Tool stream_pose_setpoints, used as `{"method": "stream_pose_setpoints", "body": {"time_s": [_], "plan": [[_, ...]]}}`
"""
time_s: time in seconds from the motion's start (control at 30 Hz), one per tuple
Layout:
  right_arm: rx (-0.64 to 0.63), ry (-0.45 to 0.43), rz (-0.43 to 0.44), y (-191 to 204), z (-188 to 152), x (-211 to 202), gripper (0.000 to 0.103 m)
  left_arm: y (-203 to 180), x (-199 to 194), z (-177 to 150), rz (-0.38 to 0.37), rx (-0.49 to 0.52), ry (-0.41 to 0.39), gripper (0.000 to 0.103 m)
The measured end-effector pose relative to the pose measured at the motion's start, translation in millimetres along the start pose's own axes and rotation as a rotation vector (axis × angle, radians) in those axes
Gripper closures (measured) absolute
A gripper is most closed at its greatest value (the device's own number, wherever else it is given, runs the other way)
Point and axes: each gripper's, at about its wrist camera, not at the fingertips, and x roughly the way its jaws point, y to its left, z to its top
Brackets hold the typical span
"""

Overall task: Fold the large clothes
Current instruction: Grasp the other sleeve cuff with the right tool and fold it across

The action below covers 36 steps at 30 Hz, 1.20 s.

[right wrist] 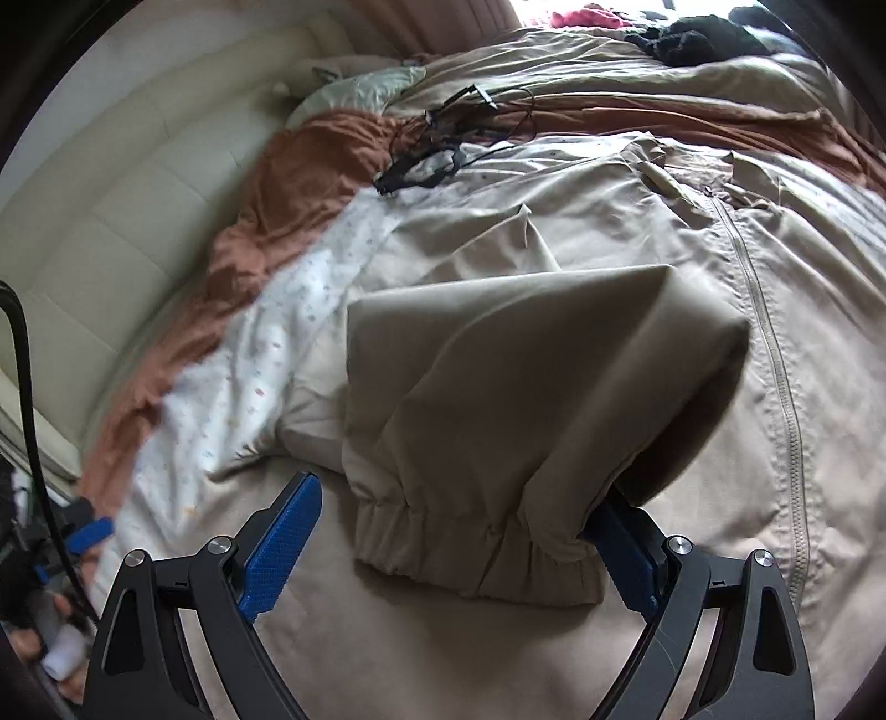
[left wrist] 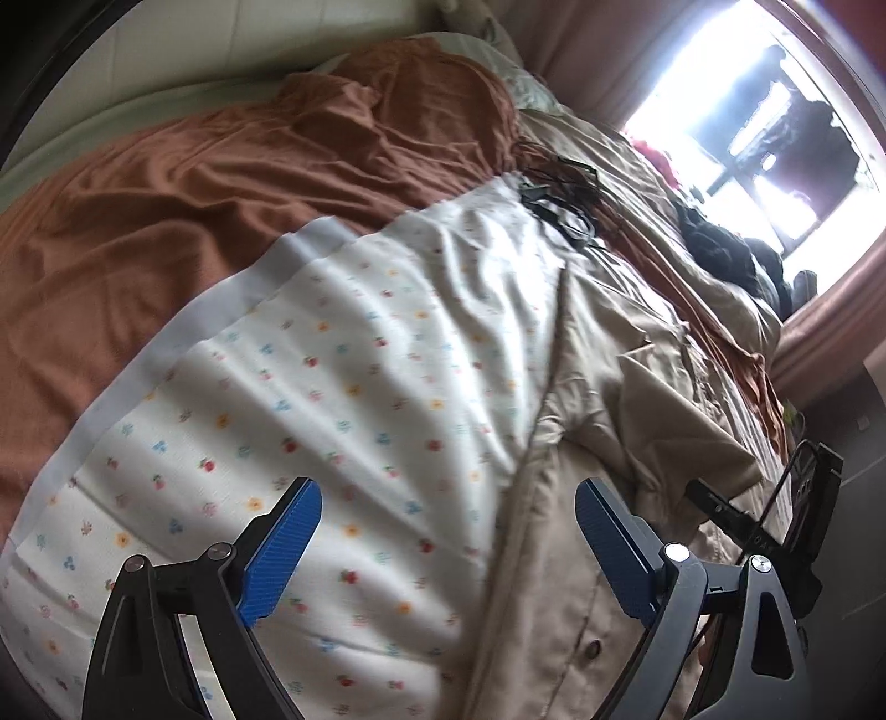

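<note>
The beige jacket (right wrist: 498, 232) lay spread across the bed, zipper side up, and everything else is placed here against it. Its zipper (right wrist: 775, 354) ran down the garment's right part in the right wrist view. One sleeve (right wrist: 498, 399) was lifted above the jacket's body, its elastic cuff (right wrist: 476, 559) hanging between the blue pads of the right gripper (right wrist: 448, 548). That gripper's jaws stood wide apart; the cuff's right end draped over the right pad (right wrist: 626, 559), while the left pad was clear of the cloth. Whether the cuff was pinched anywhere I could not tell.

The left gripper (left wrist: 448, 548) hovered with its jaws apart and nothing between them, over the jacket's left edge where it met a white flower-printed sheet (left wrist: 332, 387). That sheet lay flat beside and partly under the jacket, its pale border (left wrist: 183, 332) running along the side away from the jacket. Beyond the border an orange-brown blanket (left wrist: 221, 183) was bunched. A tangle of black cable (right wrist: 437, 149) sat beyond the jacket's collar end. Dark clothes (right wrist: 686, 30) were heaped well past the jacket, toward the bright window (left wrist: 747, 122). The floral sheet gave open flat surface to the jacket's left.
</note>
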Motion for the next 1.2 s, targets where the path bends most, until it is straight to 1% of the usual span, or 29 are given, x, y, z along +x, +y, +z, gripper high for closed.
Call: {"method": "stream_pose_setpoints", "body": {"time_s": [0.07,0.17,0.2,0.27,0.3,0.33,0.37,0.4,0.43,0.5,0.6,0.7,0.8,0.93,1.0,1.07,1.1,1.13,1.17,1.2], "plan": [[-0.032,0.034,-0.049,6,-4,10,0.009,4,4,-2,-0.007,-0.012,0.012,0.014],[-0.048,0.092,-0.083,9,-10,28,0.009,6,7,-3,-0.003,-0.008,0.022,0.015],[-0.063,0.098,-0.100,11,-12,30,0.009,5,7,-3,-0.001,-0.006,0.021,0.015],[-0.088,0.099,-0.131,12,-14,33,0.013,4,8,-3,-0.003,-0.009,0.021,0.015],[-0.093,0.097,-0.142,11,-15,32,0.022,3,7,-2,-0.004,-0.015,0.021,0.015],[-0.098,0.091,-0.150,10,-14,30,0.038,2,7,-2,-0.005,-0.018,0.021,0.015],[-0.103,0.085,-0.139,7,-13,24,0.048,0,7,-1,-0.004,-0.021,0.020,0.015],[-0.101,0.083,-0.116,5,-11,20,0.071,-2,6,0,-0.002,-0.023,0.019,0.015],[-0.088,0.080,-0.079,1,-8,13,0.079,-5,4,1,0.000,-0.022,0.016,0.015],[-0.066,0.054,-0.031,-5,-3,2,0.082,-12,2,4,0.009,-0.018,0.012,0.015],[0.003,0.014,0.037,-22,5,-18,0.083,-26,-6,9,0.008,-0.012,0.001,0.015],[0.112,-0.042,0.121,-45,14,-45,0.083,-42,-13,12,0.008,0.002,-0.016,0.015],[0.206,-0.120,0.187,-70,21,-78,0.083,-58,-17,13,0.004,0.009,-0.029,0.015],[0.308,-0.190,0.224,-106,19,-110,0.083,-86,-16,11,-0.018,0.021,-0.033,0.015],[0.359,-0.199,0.237,-123,16,-119,0.083,-99,-15,8,-0.029,0.032,-0.033,0.015],[0.398,-0.192,0.218,-139,14,-126,0.082,-114,-11,4,-0.042,0.049,-0.027,0.015],[0.417,-0.181,0.199,-148,14,-129,0.075,-122,-8,2,-0.046,0.057,-0.023,0.015],[0.441,-0.173,0.178,-155,12,-132,0.062,-128,-6,-1,-0.050,0.063,-0.018,0.015],[0.473,-0.164,0.163,-164,10,-134,0.056,-134,-4,-3,-0.056,0.065,-0.013,0.015],[0.515,-0.152,0.156,-175,6,-135,0.044,-139,-2,-6,-0.068,0.068,-0.010,0.015]]}}
